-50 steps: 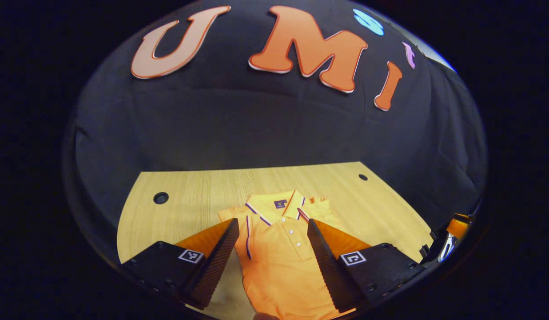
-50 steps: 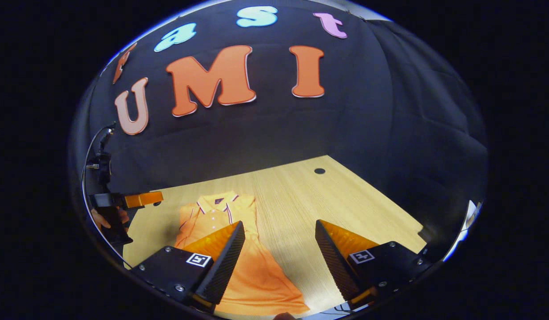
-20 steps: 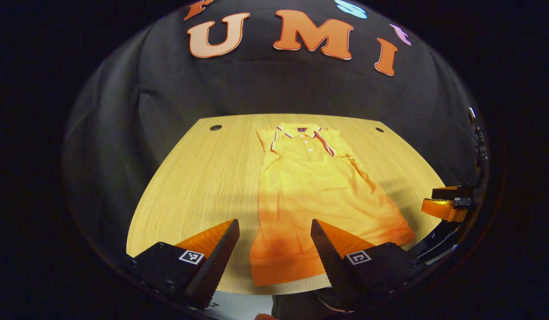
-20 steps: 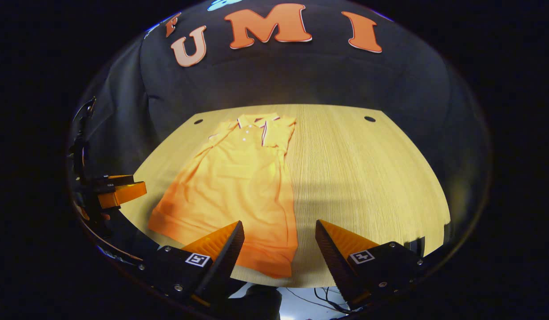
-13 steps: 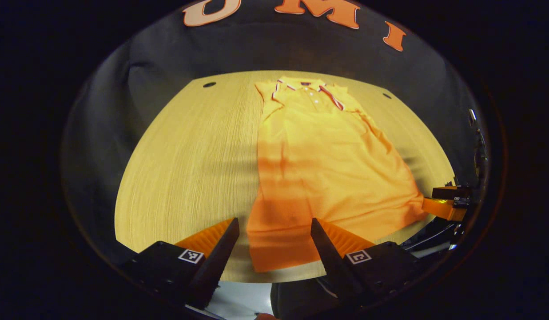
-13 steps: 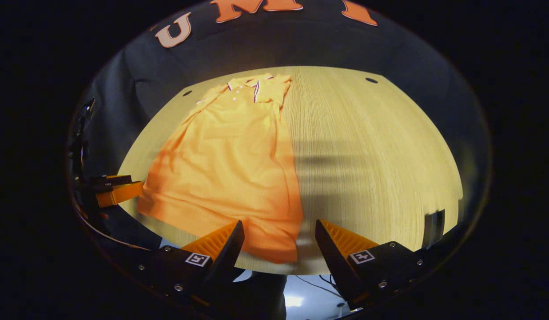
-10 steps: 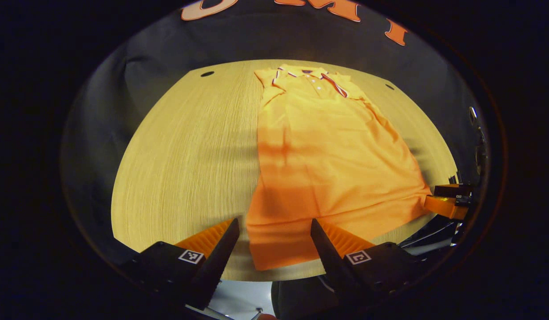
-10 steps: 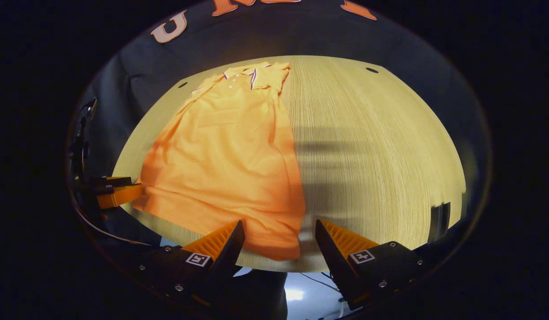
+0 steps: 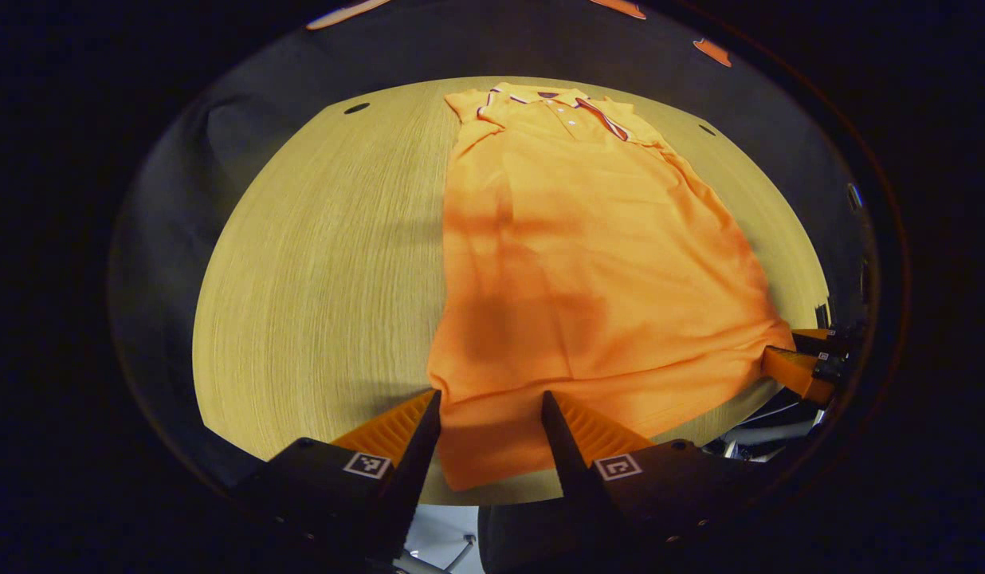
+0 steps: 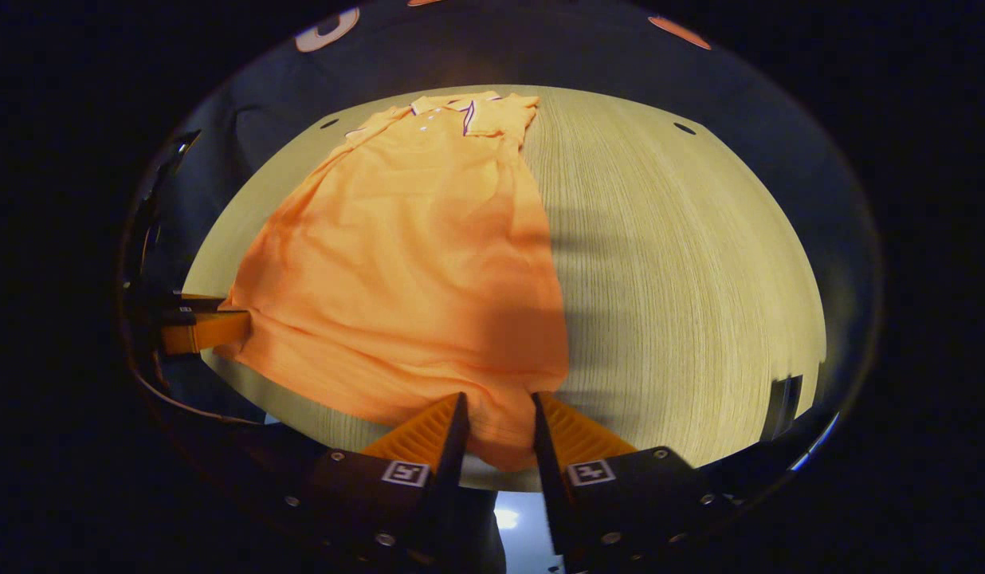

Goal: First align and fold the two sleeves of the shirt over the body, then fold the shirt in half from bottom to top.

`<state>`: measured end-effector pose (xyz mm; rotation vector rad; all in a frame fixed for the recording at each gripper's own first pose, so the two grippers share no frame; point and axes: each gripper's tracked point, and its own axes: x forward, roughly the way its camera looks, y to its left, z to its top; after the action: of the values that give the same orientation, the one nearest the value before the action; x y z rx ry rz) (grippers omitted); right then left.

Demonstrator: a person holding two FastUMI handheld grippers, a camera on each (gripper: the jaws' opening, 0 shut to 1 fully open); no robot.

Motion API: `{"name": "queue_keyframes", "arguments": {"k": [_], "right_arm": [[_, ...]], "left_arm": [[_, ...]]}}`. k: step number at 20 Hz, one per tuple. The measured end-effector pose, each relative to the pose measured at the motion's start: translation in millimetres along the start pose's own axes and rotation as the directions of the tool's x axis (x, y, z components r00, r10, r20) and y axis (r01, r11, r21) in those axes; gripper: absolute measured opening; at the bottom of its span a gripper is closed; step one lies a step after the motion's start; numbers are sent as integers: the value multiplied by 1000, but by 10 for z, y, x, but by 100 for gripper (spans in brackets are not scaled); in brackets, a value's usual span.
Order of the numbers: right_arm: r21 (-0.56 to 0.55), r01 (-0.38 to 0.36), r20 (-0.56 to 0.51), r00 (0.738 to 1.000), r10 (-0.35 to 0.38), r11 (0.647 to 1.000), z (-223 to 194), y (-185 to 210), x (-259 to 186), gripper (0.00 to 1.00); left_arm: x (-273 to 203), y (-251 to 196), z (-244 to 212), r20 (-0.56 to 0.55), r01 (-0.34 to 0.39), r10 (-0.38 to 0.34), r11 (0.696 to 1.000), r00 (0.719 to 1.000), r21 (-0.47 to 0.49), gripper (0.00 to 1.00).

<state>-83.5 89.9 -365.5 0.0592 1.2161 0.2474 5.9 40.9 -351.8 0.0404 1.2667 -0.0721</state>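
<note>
The jaws of the left gripper stand spread around the near hem corner of the orange shirt, with cloth between them and a gap on either side; they have narrowed a little since half a second ago. The jaws of the right gripper have drawn in much further over that time and now stand close on either side of the other hem corner, though whether both press the cloth cannot be told.

Both grippers have come down and forward, so the hem that lay ahead of them now sits between their fingers. In each view the other gripper shows at the edge of the picture, at the far hem corner, partly cut off.

The shirt lies flat on the wooden surface, collar at the far end, both sleeves already folded over the body. The hem's very edge hangs near the surface's front rim. Beyond the collar, the booth's dark wall is dim.
</note>
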Motion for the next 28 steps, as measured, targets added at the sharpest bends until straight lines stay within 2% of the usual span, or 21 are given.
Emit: {"name": "queue_keyframes", "arguments": {"k": [1, 2, 3, 4, 5, 6, 7, 10, 14, 20, 23, 28], "right_arm": [[39, -30, -2, 1000, 30, 999, 3, 64, 10, 38], [89, -66, 13, 998, 65, 994, 46, 125, 46, 15], [114, -118, -2, 993, 119, 986, 46, 229, 21, 17], [159, -97, 28, 995, 94, 982, 196, 147, 44, 16], [201, -105, 52, 994, 97, 974, 206, 115, 65, 11], [203, -161, 61, 987, 152, 966, 279, 204, -9, 5], [195, -147, 94, 987, 131, 970, 402, 176, -6, 2], [156, -167, 161, 977, 142, 974, 801, 192, -58, 2], [171, -190, 216, 965, 152, 967, 1221, 186, -109, 2], [136, -135, 284, 954, 91, 982, 1990, 47, -48, 2], [124, -127, 312, 946, 83, 984, 2372, 37, -40, 2], [103, -92, 316, 947, 56, 990, 2883, 17, 123, 2]], "left_arm": [[0, -71, 77, 18, 21, -21, 1000, 1000, -18, 54], [55, -87, 78, 3, 22, -22, 1000, 1000, -5, 31], [8, -104, 82, 14, 46, -46, 999, 999, -8, 7], [6, -103, 148, 40, 51, -50, 998, 998, -34, 7], [-26, -108, 228, 66, 75, -72, 996, 995, -50, 1], [-81, -130, 298, 78, 97, -93, 994, 993, -49, 1], [-102, -90, 403, 103, 94, -89, 995, 991, -44, 1], [-201, -60, 733, 161, 108, -103, 994, 982, -27, 1], [-261, 35, 1172, 221, 102, -95, 995, 971, -19, 1], [-308, 78, 1893, 297, 91, -100, 995, 950, 43, 1], [-305, 146, 2308, 327, 86, -98, 995, 940, 52, 1], [-108, 320, 3043, 358, 104, -115, 993, 927, 48, 1]]}}
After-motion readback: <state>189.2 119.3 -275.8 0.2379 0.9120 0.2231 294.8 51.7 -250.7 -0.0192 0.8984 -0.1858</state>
